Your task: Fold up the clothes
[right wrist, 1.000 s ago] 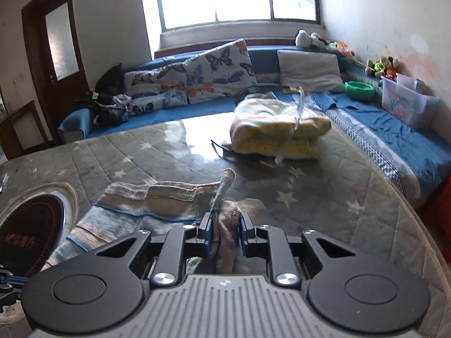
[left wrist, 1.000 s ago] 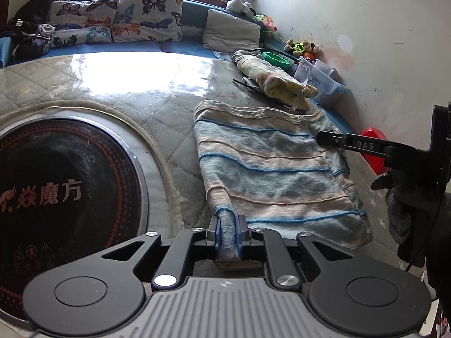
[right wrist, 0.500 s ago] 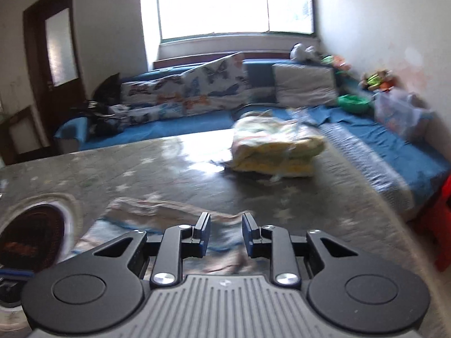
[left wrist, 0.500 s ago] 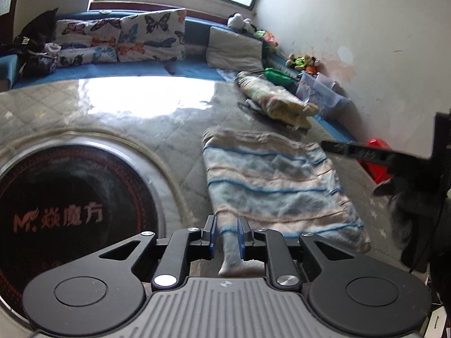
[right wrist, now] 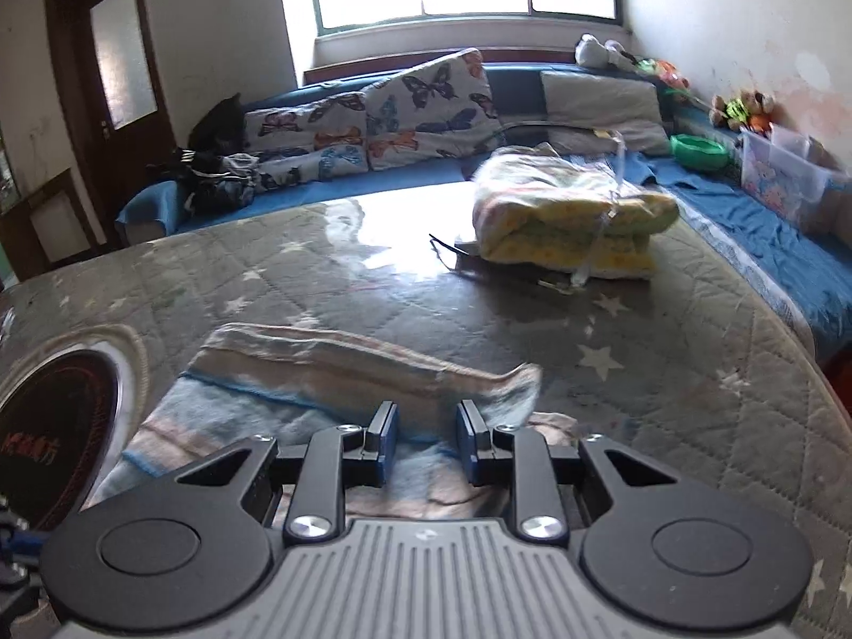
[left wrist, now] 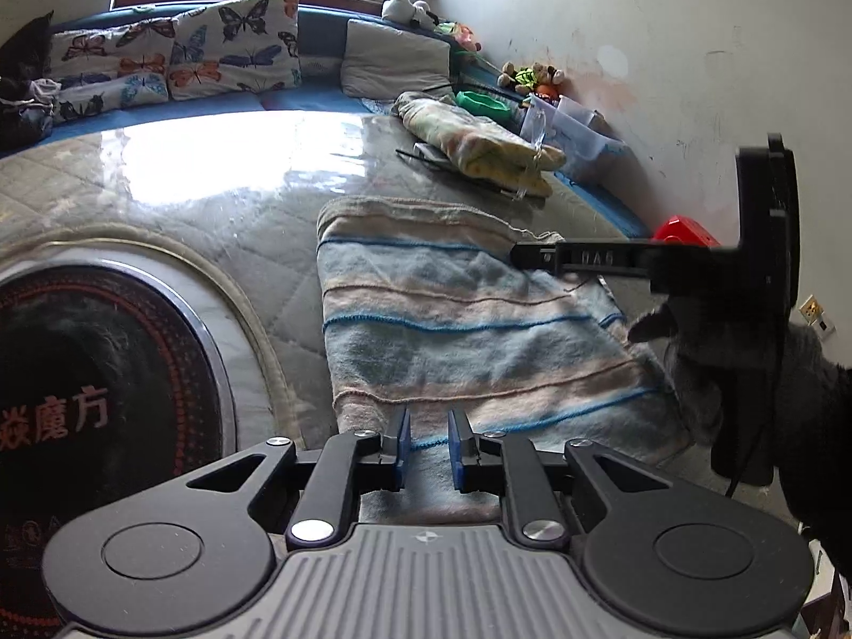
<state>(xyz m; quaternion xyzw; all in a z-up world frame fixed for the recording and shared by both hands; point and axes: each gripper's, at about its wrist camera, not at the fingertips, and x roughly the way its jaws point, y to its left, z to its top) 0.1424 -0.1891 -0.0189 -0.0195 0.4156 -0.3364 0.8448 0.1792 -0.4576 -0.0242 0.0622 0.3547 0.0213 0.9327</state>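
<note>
A blue and beige striped cloth (left wrist: 458, 319) lies flat and folded on the quilted table cover (left wrist: 213, 202). My left gripper (left wrist: 428, 444) is open and empty, just above the cloth's near edge. My right gripper (right wrist: 423, 436) is open and empty above the cloth (right wrist: 319, 378) near its right corner. The right gripper also shows in the left wrist view (left wrist: 524, 255), hovering over the cloth's far right side, held by a gloved hand (left wrist: 735, 373).
A folded yellow blanket (left wrist: 479, 144) with glasses beside it lies further back on the table. A round black cooktop (left wrist: 96, 404) sits in the table at left. A blue sofa with butterfly cushions (right wrist: 404, 112) and a plastic box (right wrist: 783, 175) runs along the walls.
Both grippers have let go of the cloth and opened. The cloth now lies flat on the table, and both grippers have lifted slightly away from it.
</note>
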